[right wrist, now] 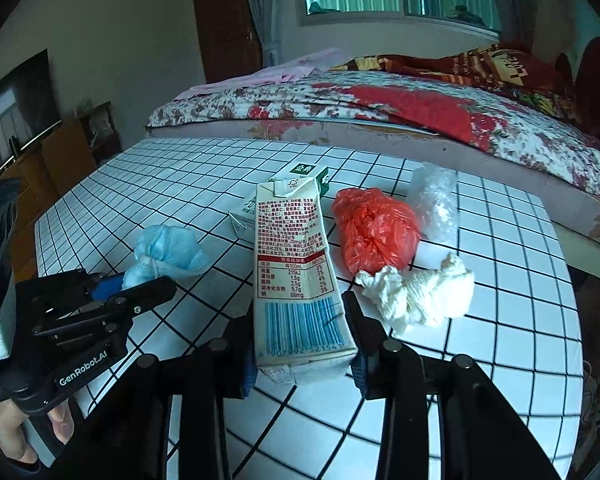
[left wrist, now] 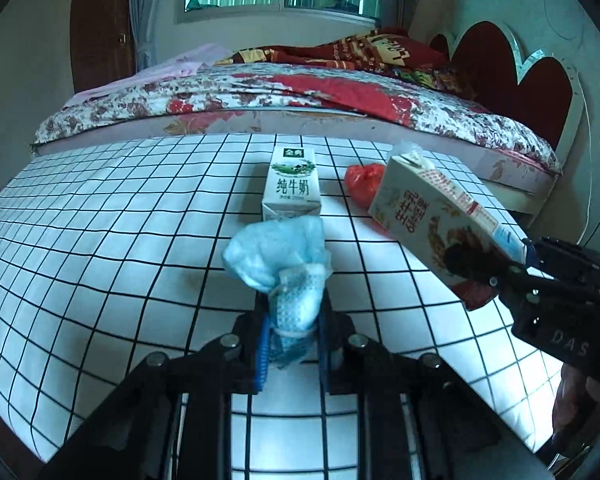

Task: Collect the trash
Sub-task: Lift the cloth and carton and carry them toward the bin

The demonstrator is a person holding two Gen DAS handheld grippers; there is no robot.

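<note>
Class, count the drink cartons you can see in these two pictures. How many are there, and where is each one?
2. One beige carton is clamped in the right gripper, lifted over the table. One green-and-white milk carton stands on the table behind the blue mask. None seems hidden.

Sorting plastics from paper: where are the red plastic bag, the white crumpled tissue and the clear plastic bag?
red plastic bag [right wrist: 374,230], right wrist view, middle.
white crumpled tissue [right wrist: 418,290], right wrist view, centre.
clear plastic bag [right wrist: 436,200], right wrist view, middle.

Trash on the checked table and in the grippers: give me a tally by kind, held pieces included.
Drink cartons: 2 (held carton, green-topped carton)
Plastic bags: 2 (red bag, clear bag)
Face masks: 1 (blue mask, held)
Crumpled tissue: 1 (white wad)
Total: 6
</note>
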